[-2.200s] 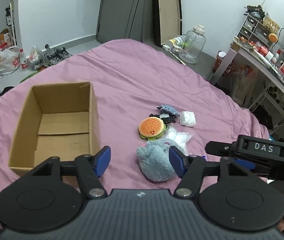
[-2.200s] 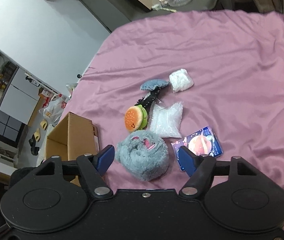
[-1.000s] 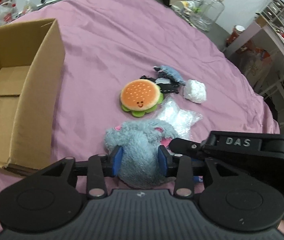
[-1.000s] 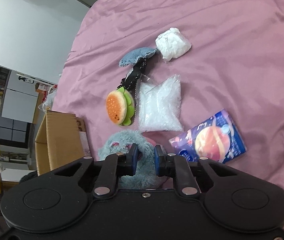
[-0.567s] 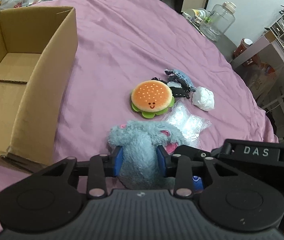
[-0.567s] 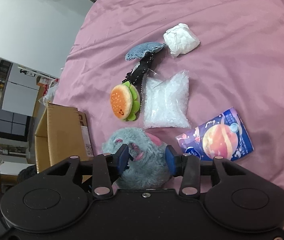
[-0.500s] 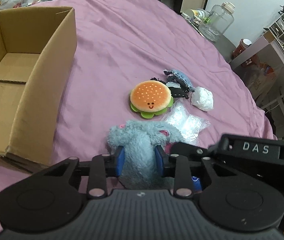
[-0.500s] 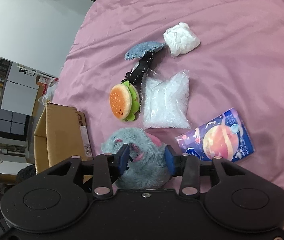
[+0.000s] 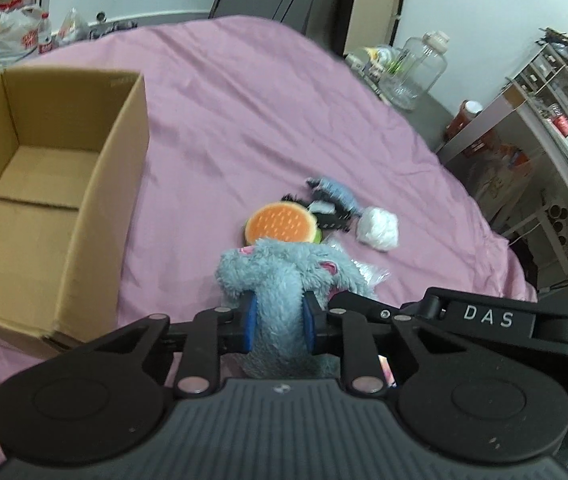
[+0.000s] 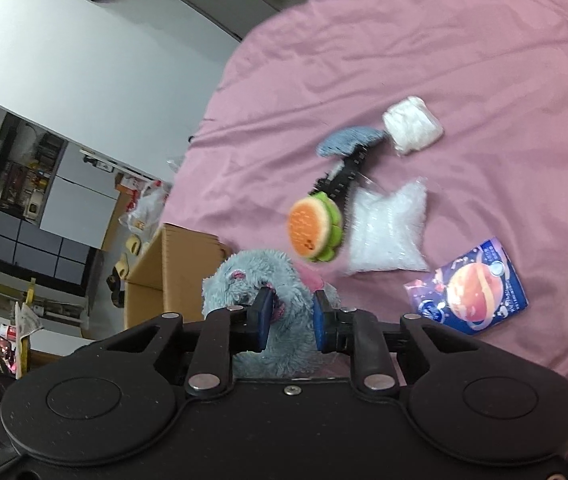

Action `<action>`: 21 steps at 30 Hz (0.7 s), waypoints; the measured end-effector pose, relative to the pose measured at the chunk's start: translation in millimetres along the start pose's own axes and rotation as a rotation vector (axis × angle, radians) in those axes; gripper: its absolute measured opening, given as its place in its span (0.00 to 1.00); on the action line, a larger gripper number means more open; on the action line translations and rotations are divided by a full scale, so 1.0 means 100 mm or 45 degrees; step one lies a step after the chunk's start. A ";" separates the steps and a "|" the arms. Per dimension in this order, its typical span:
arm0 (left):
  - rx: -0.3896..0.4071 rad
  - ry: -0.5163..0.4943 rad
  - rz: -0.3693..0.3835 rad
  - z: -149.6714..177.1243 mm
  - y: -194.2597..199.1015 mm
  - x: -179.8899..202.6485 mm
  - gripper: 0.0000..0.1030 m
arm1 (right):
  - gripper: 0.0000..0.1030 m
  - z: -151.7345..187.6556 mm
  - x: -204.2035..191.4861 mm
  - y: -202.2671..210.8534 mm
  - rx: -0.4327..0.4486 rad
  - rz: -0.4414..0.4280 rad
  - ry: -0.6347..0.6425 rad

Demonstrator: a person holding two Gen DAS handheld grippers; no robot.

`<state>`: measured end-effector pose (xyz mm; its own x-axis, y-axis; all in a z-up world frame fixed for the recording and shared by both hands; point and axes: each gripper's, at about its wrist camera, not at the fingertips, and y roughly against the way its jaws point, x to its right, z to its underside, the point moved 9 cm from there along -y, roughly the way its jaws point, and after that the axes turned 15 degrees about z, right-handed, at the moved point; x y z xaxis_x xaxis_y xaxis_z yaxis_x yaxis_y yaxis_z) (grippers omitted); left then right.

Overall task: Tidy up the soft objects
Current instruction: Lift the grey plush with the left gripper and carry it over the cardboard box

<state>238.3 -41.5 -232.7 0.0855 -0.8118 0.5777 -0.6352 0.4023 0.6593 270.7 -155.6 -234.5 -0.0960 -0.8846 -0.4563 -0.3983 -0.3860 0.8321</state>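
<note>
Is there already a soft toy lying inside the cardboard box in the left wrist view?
No: the cardboard box shows only its bare floor and flaps, while the blue-grey plush toy is outside it, clamped in the left gripper.

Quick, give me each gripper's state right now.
Left gripper: shut on the grey-blue plush toy.
Right gripper: closing, fingers pressing the same plush toy.

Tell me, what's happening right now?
Left gripper shut on grey plush. Right gripper closing on it too. Cardboard box open, path unobstructed.

Pink bed (image 9: 244, 92) carries cardboard box (image 9: 56, 184), burger plush (image 9: 280, 222).
</note>
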 end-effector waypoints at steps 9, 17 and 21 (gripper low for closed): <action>0.068 -0.056 0.013 -0.19 0.33 0.07 0.21 | 0.21 0.01 -0.47 0.09 0.064 -0.050 0.048; 0.138 -0.059 0.004 -0.42 0.63 -0.09 0.21 | 0.21 0.02 -0.92 0.08 0.088 -0.087 0.106; 0.171 -0.055 0.002 -0.54 0.76 -0.20 0.21 | 0.21 0.04 -1.13 0.01 0.081 -0.102 0.128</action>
<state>230.0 28.1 -168.4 0.0531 -0.8298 0.5555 -0.7328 0.3455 0.5862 277.9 -55.0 -183.1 0.0291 -0.8747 -0.4837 -0.4581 -0.4418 0.7714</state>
